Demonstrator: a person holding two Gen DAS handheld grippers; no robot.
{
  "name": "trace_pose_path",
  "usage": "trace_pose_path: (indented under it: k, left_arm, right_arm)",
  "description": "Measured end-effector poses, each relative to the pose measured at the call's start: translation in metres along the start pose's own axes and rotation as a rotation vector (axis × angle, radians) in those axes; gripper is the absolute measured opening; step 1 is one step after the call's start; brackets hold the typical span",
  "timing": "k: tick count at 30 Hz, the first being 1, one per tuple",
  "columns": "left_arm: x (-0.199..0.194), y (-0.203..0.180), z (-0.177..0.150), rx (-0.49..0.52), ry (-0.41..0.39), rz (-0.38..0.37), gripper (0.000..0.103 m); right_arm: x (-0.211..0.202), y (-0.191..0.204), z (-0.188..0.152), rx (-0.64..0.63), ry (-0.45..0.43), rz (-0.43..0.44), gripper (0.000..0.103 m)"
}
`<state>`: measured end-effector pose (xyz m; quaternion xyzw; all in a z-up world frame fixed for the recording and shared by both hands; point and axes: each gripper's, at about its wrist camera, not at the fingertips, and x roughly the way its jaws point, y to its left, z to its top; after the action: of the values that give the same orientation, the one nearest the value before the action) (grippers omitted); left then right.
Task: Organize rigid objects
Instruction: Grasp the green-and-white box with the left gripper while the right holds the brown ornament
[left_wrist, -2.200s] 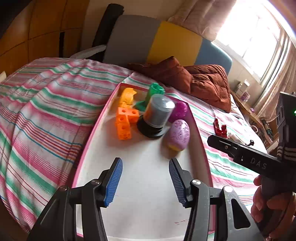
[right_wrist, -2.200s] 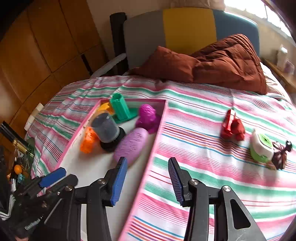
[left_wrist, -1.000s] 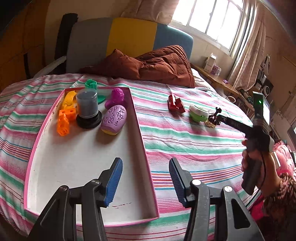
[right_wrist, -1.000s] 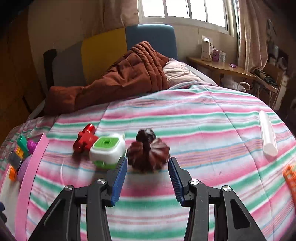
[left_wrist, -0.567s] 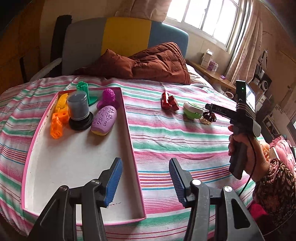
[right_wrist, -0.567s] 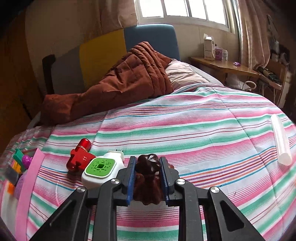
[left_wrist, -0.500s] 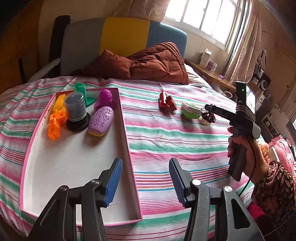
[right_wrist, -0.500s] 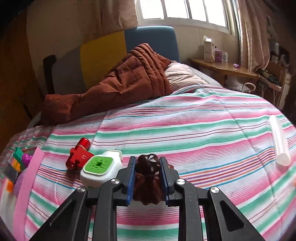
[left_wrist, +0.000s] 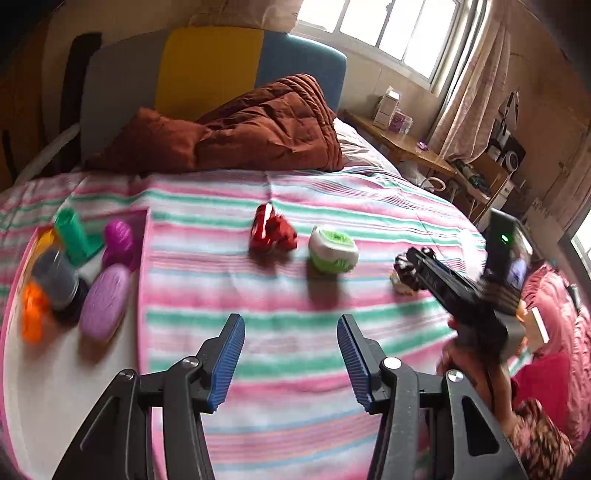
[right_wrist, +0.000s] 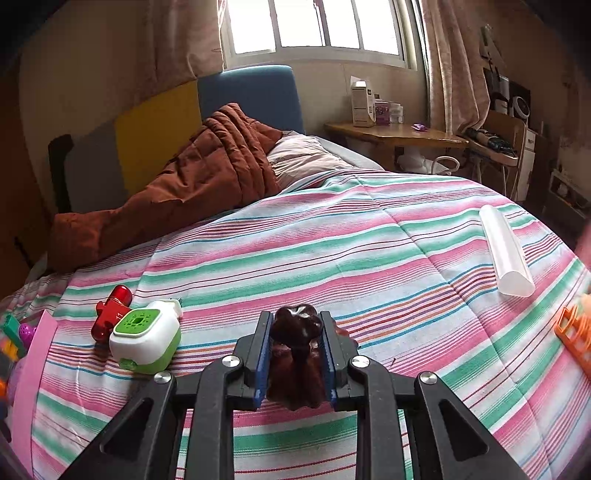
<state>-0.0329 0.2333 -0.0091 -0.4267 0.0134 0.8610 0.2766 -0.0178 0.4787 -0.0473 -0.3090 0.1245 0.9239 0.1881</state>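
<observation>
Right tool (right_wrist: 295, 354) clamped on dark brown ridged toy (right_wrist: 295, 332), lower centre of right wrist frame, toy low over striped bed (right_wrist: 332, 251). Left tool (left_wrist: 291, 358) wide, holds nothing, lower centre of left wrist frame. We judge step: carry toy to pink tray (left_wrist: 146, 266) at left frame edge. We lift clear first, pass above green-white box (right_wrist: 146, 341) and red toy (right_wrist: 110, 312), set down on bare tray floor away from purple egg (left_wrist: 105, 302).
</observation>
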Motion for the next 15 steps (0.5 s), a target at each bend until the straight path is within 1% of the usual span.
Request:
trace_pose_path:
  k: [2, 3, 6, 8, 10, 11, 12, 15]
  left_arm:
    - [0.021, -0.014, 0.018, 0.038, 0.0, 0.009, 0.053]
    - [0.031, -0.019, 0.025, 0.048, 0.002, 0.026, 0.053]
    - [0.065, -0.03, 0.046, 0.064, 0.034, 0.061, 0.053]
    - [0.084, -0.035, 0.055, 0.071, 0.054, 0.071, 0.053]
    - [0.099, -0.038, 0.057, 0.107, 0.074, 0.101, 0.053]
    - [0.103, -0.039, 0.055, 0.128, 0.08, 0.117, 0.056]
    - [0.101, -0.036, 0.051, 0.132, 0.06, 0.106, 0.057]
    - [0.097, -0.027, 0.035, 0.125, 0.068, 0.092, 0.057]
  right_arm:
    - [0.0, -0.002, -0.001, 0.004, -0.003, 0.005, 0.024]
    - [-0.001, -0.003, -0.001, 0.009, -0.005, 0.009, 0.024]
    - [-0.001, -0.004, -0.002, 0.012, -0.007, 0.014, 0.024]
    - [-0.001, -0.003, -0.002, 0.008, -0.009, 0.013, 0.024]
    - [-0.001, -0.004, -0.003, 0.007, -0.01, 0.014, 0.024]
    - [-0.001, -0.004, -0.003, 0.009, -0.011, 0.015, 0.024]
    - [-0.001, -0.004, -0.003, 0.011, -0.011, 0.017, 0.024]
    - [-0.001, -0.004, -0.003, 0.012, -0.012, 0.017, 0.024]
